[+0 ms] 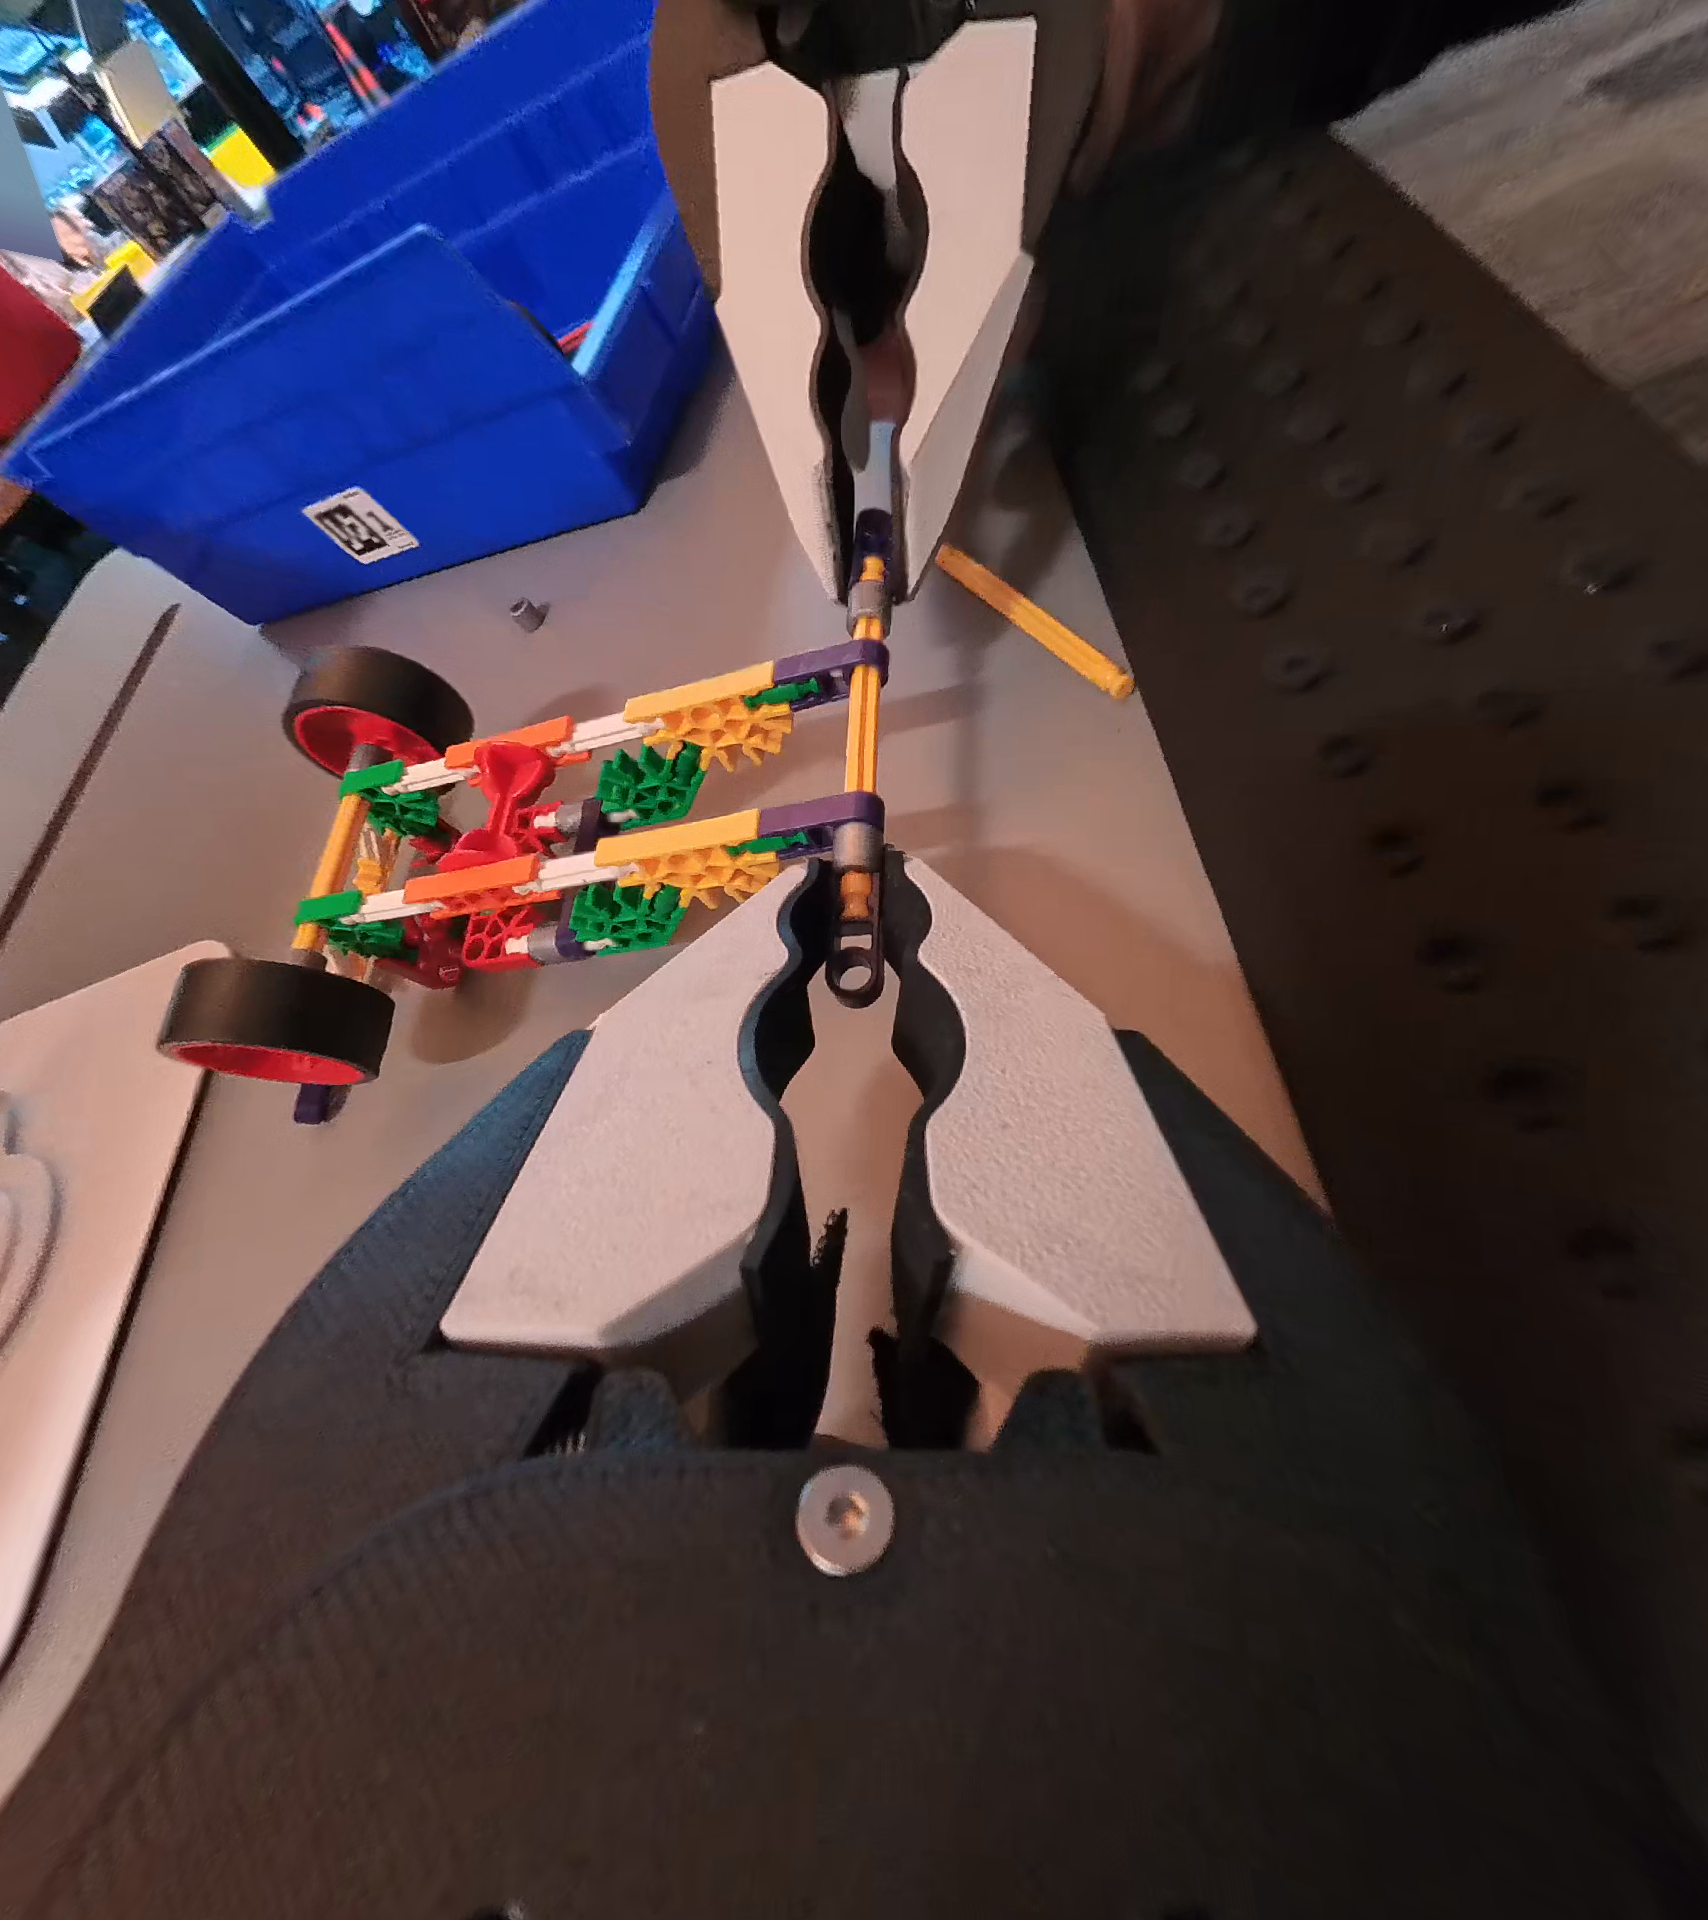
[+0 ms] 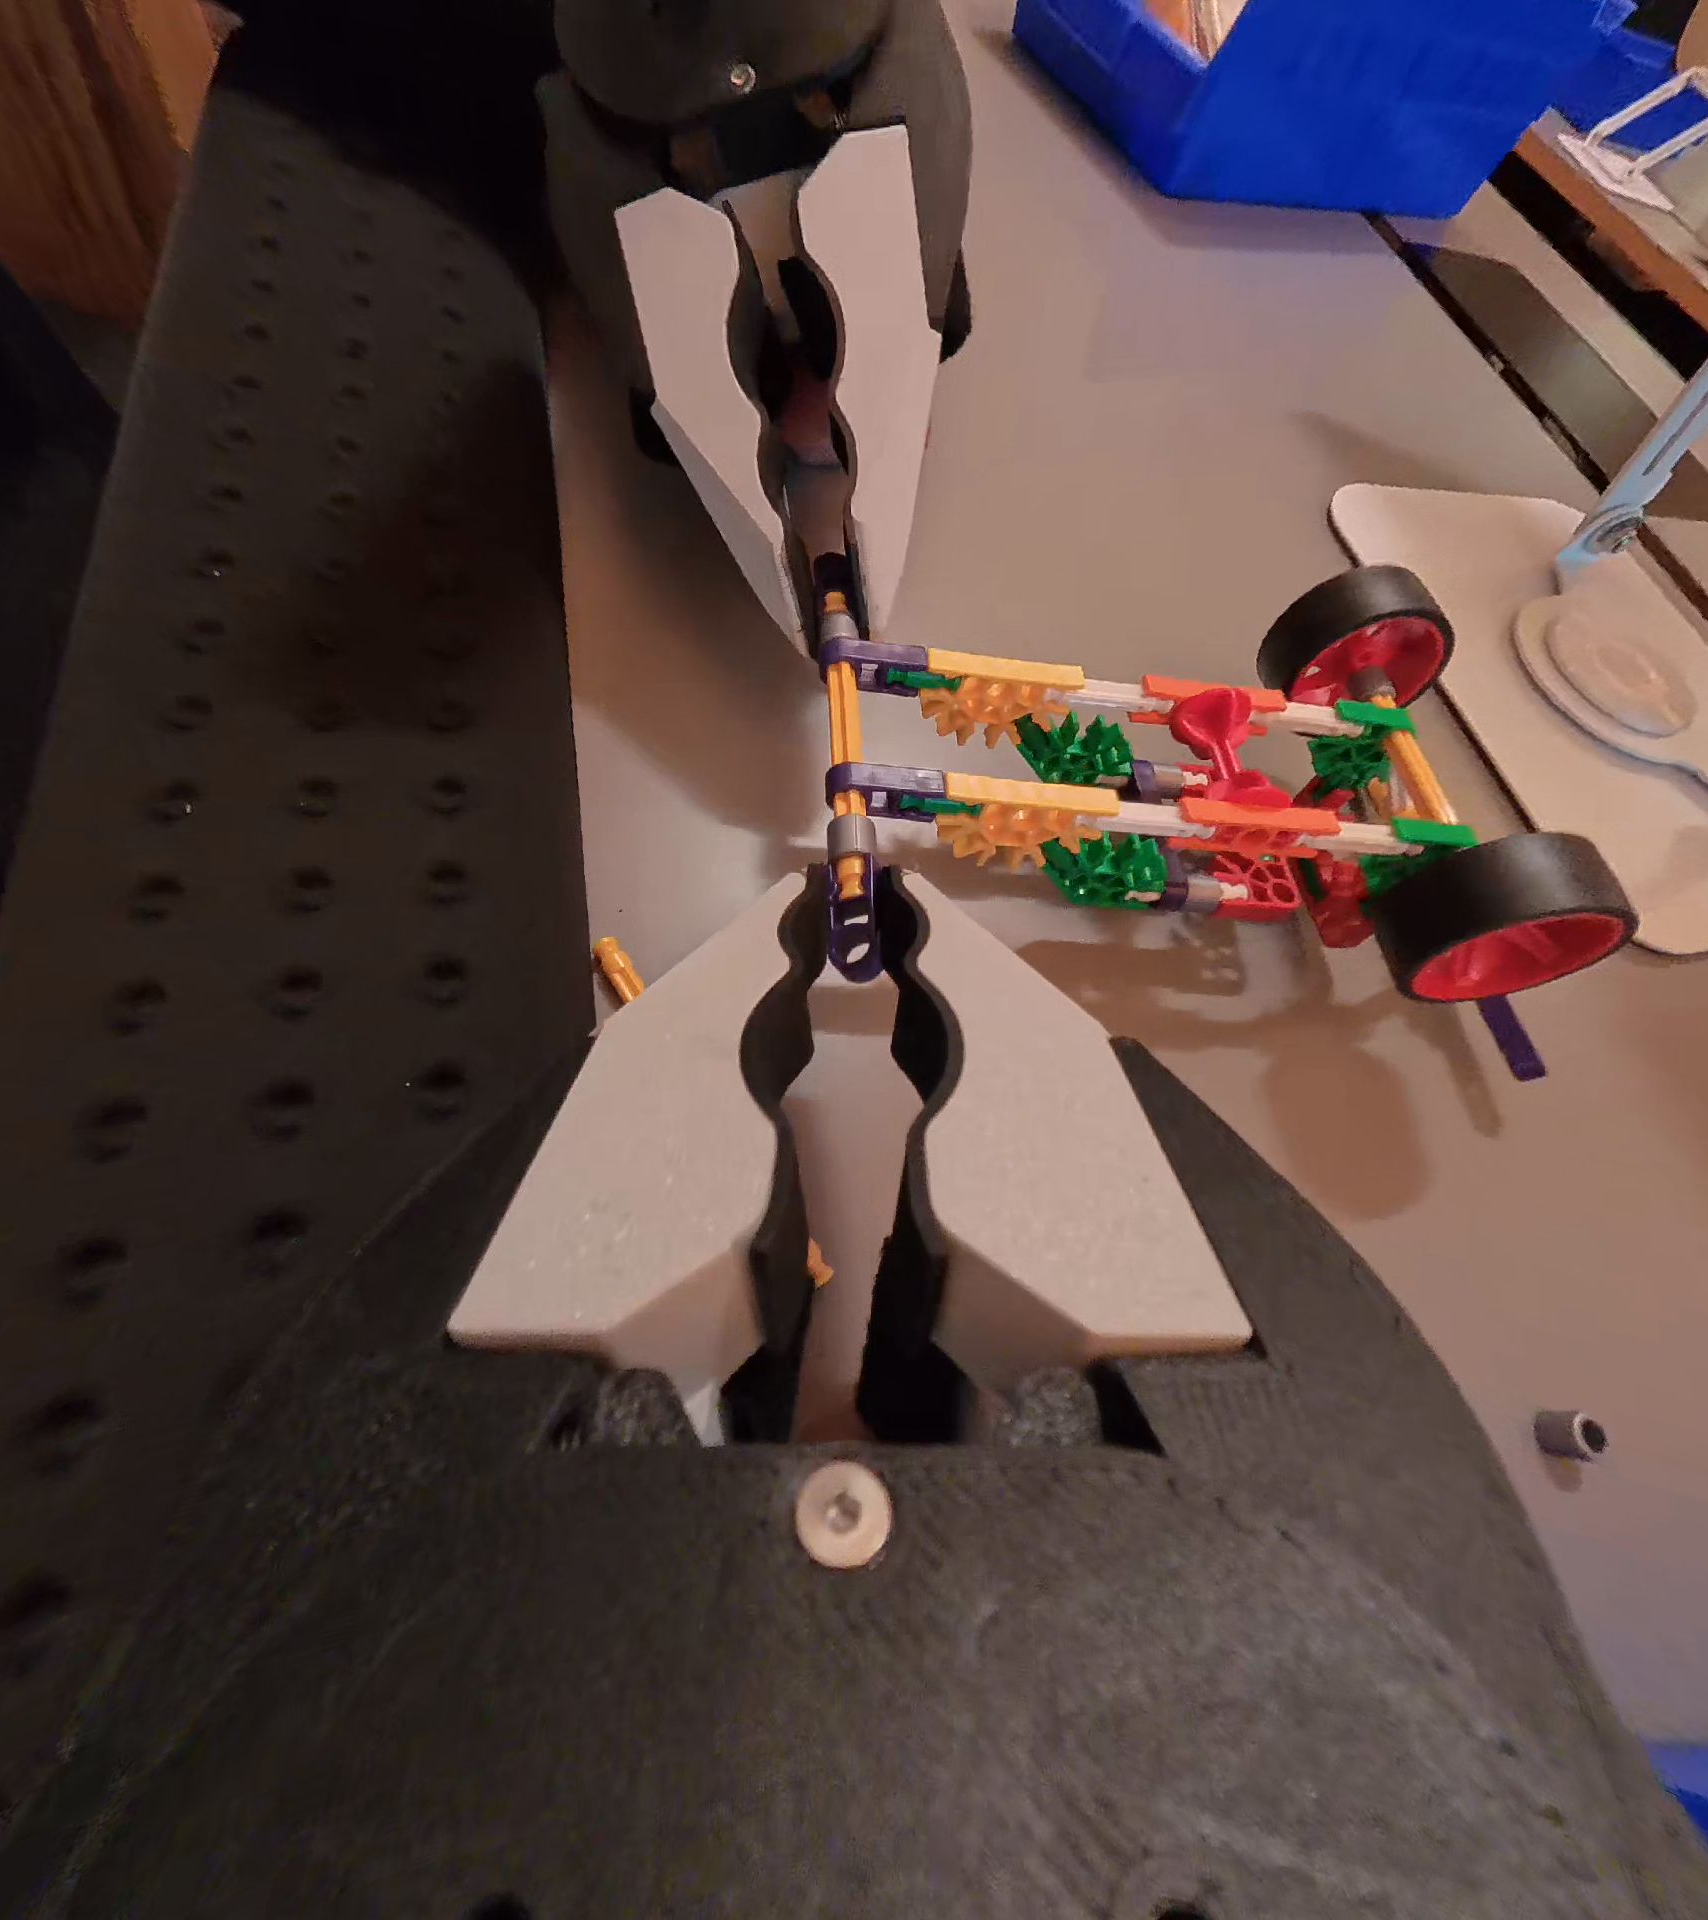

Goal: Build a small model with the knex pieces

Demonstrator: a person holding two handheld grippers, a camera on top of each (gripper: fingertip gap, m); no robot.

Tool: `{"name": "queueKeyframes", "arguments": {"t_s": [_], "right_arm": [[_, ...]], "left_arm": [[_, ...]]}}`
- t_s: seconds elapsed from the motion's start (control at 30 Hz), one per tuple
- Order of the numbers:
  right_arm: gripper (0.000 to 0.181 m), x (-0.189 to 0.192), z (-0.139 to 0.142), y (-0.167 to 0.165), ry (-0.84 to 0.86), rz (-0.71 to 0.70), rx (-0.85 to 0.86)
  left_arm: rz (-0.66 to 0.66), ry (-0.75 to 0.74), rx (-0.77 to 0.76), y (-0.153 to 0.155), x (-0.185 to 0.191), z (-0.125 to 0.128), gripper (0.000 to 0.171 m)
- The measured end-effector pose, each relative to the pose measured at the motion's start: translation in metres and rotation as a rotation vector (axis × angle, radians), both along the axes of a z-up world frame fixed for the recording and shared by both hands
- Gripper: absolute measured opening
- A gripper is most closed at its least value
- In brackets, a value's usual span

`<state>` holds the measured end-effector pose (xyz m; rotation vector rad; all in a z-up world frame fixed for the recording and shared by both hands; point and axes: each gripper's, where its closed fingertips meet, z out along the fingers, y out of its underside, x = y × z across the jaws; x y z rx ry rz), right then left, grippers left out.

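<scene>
Left claw (image 1: 852, 914) and right claw (image 2: 855, 914) each clamping toy car (image 1: 559, 821) axle ends, loose yellow rod (image 1: 1032, 634) clearer in left view

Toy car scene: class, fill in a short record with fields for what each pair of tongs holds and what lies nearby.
left tongs: shut on a purple connector at one end of the yellow axle rod
right tongs: shut on the purple connector at the rod's other end
toy car: two black wheels fitted, on the grey table
nearby: loose yellow rod, blue bin

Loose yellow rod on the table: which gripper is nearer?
Right. The right gripper sits just beside the loose yellow rod; the left gripper holds the axle's far end, farther away.
</scene>
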<state>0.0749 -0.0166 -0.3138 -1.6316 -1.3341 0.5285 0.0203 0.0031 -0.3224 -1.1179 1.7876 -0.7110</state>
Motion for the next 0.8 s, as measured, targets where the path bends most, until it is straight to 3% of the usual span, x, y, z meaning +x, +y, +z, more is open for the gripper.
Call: {"name": "queueKeyframes", "arguments": {"t_s": [0.4, 0.8], "right_arm": [[0.008, 0.003, 0.012, -0.011, 0.108, 0.066, -0.066], [0.007, 0.005, 0.02, -0.014, 0.095, 0.064, 0.03]], "left_arm": [[-0.048, -0.065, -0.155, -0.012, 0.001, 0.016, 0.008], [-0.074, -0.089, -0.278, -0.014, 0.0, 0.025, 0.008]]}}
